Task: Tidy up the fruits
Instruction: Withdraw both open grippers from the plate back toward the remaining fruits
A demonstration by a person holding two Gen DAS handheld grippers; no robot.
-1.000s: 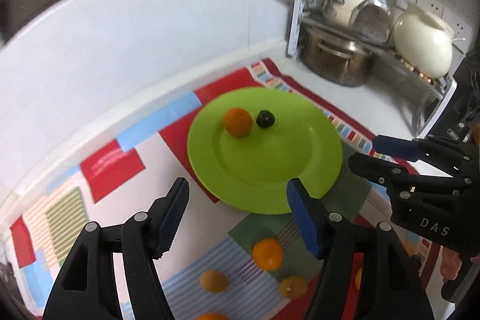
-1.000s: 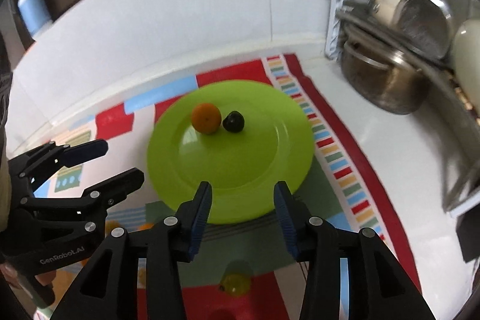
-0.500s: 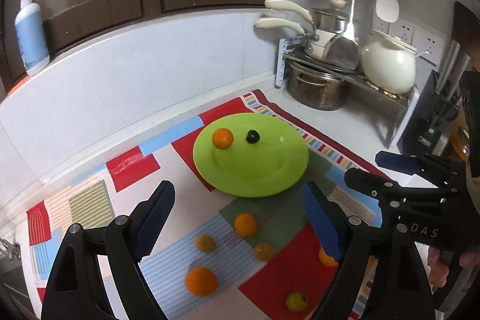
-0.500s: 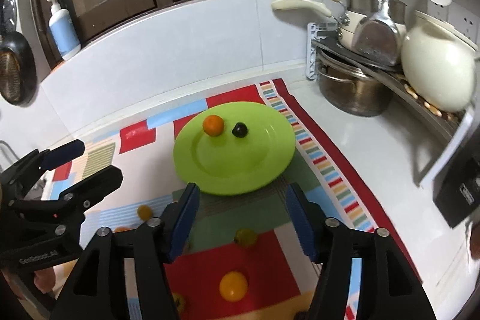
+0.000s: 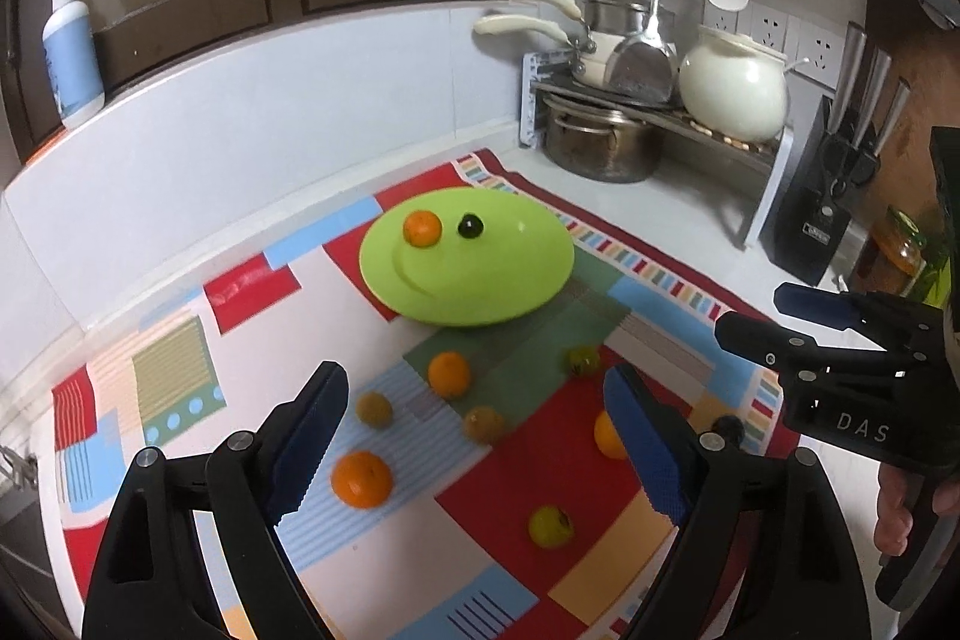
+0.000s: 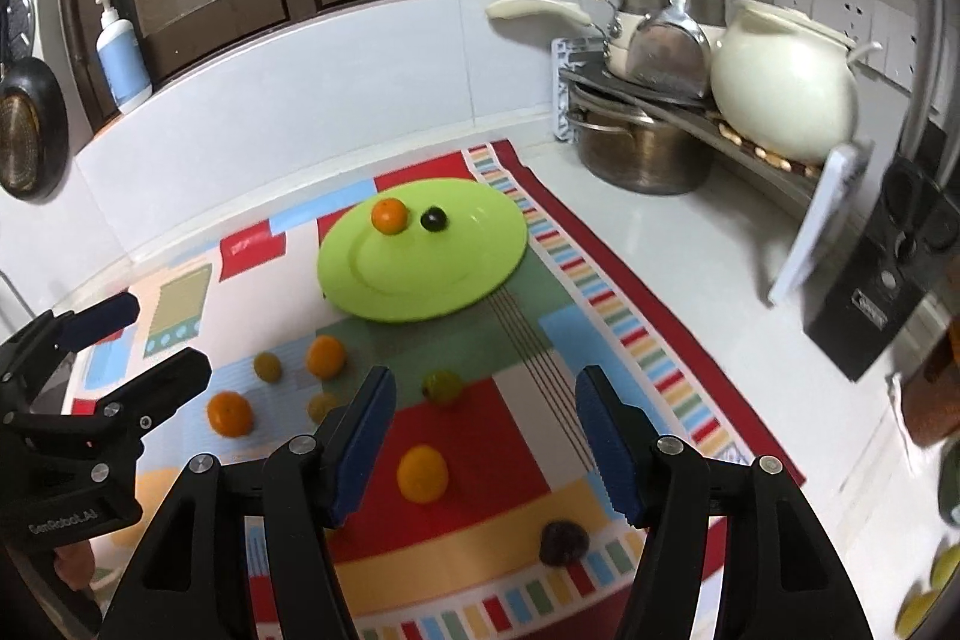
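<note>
Hovering over the mat (image 5: pixel 456 562), both grippers were empty, which I took for the gap between one drop on the plate (image 5: pixel 480 292) and the next pick. The left gripper (image 5: pixel 474 436) stood wide, nothing between its pads; the right gripper (image 6: pixel 483 439) stood moderately open, and its jaws framed a yellow fruit (image 6: pixel 422 473) without touching it. An orange (image 5: pixel 422 228) and a dark fruit (image 5: pixel 470 227) already lay on the far part of the plate, just beside each other.

Loose fruit was scattered on the near mat: a big orange (image 5: pixel 362 478) near left, a second orange (image 5: pixel 449 373) just short of the plate, and several small yellow-green ones between. Next, I judged, each gripper would need to drop onto one fruit, centre it between the pads and close gently, since round fruit rolls.

Hard to read: a third orange (image 5: pixel 607 436) was half hidden behind the left gripper's right finger, and a dark round fruit (image 6: pixel 563 540) at the mat's near right edge was blurred, its kind unclear. Fruit at the right view's lower right corner was cut off.
</note>
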